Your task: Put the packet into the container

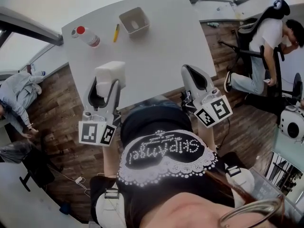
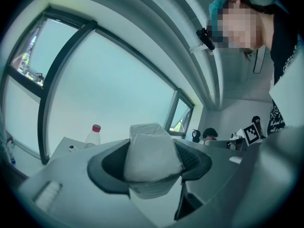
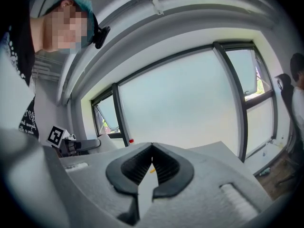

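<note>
A white packet point(image 1: 110, 73) is clamped between the jaws of my left gripper point(image 1: 107, 82), over the near edge of the grey table point(image 1: 161, 51). In the left gripper view the packet point(image 2: 151, 155) fills the gap between the dark pads, with my left gripper point(image 2: 153, 161) shut on it. The open grey container point(image 1: 134, 21) stands at the far side of the table, well beyond the packet. My right gripper point(image 1: 186, 70) hovers over the near right part of the table. Its tips point(image 3: 152, 148) meet, with nothing between them.
A plastic bottle with a red cap point(image 1: 86, 36) lies at the far left of the table, and a yellow pen point(image 1: 116, 33) lies beside the container. A person sits on a chair point(image 1: 263, 42) to the right, another person point(image 1: 19, 96) is at the left. Wooden floor surrounds the table.
</note>
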